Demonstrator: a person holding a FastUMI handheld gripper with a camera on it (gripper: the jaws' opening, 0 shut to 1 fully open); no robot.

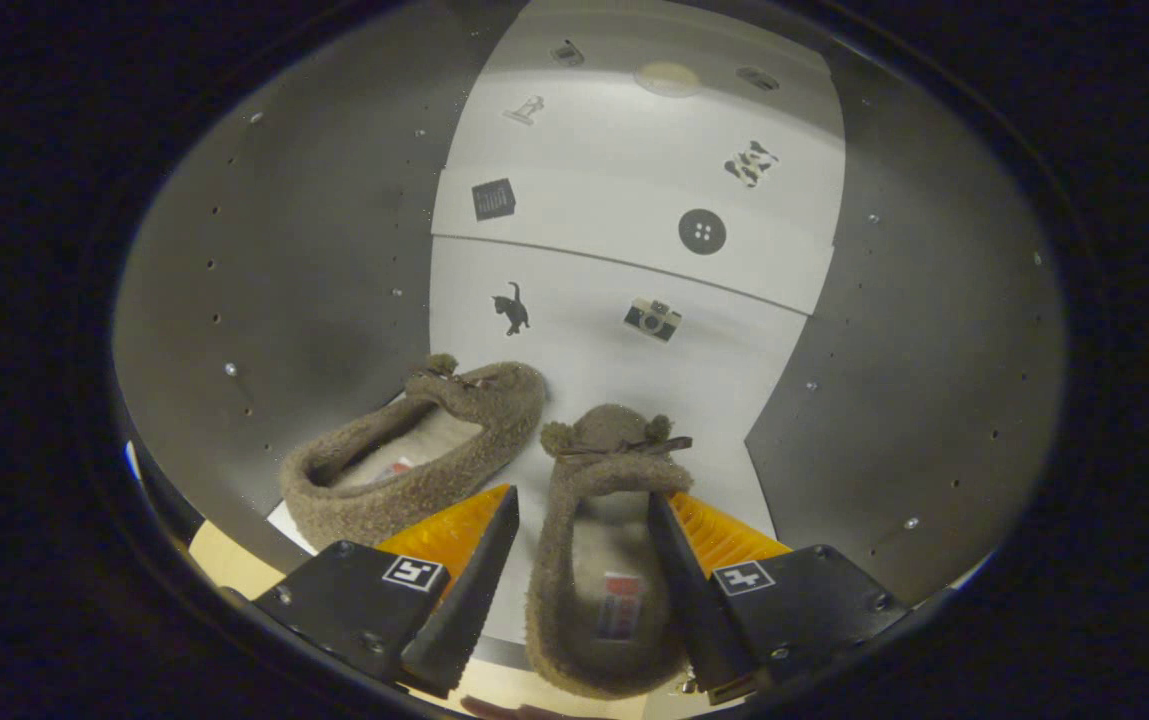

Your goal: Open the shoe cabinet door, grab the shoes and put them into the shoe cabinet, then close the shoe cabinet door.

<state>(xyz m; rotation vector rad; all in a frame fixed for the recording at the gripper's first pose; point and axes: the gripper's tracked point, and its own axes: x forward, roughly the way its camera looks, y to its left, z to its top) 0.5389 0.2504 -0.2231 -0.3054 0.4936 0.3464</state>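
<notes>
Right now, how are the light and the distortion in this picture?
Gripper view: the cabinet's back panel is brightly lit, the side walls are dim; fisheye bends the shelf edges; the two slippers look sharp, one between the open tongs.

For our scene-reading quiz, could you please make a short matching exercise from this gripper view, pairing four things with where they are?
Things:
1. right slipper
2. left slipper
3. cat sticker
4. camera sticker

Places:
A. on the back panel, above the left slipper's toe
B. between the fingers of the open gripper
C. beyond the left finger, on the cabinet floor
D. on the back panel, above the right slipper's toe

Pairs: 1-B, 2-C, 3-A, 4-D
</notes>
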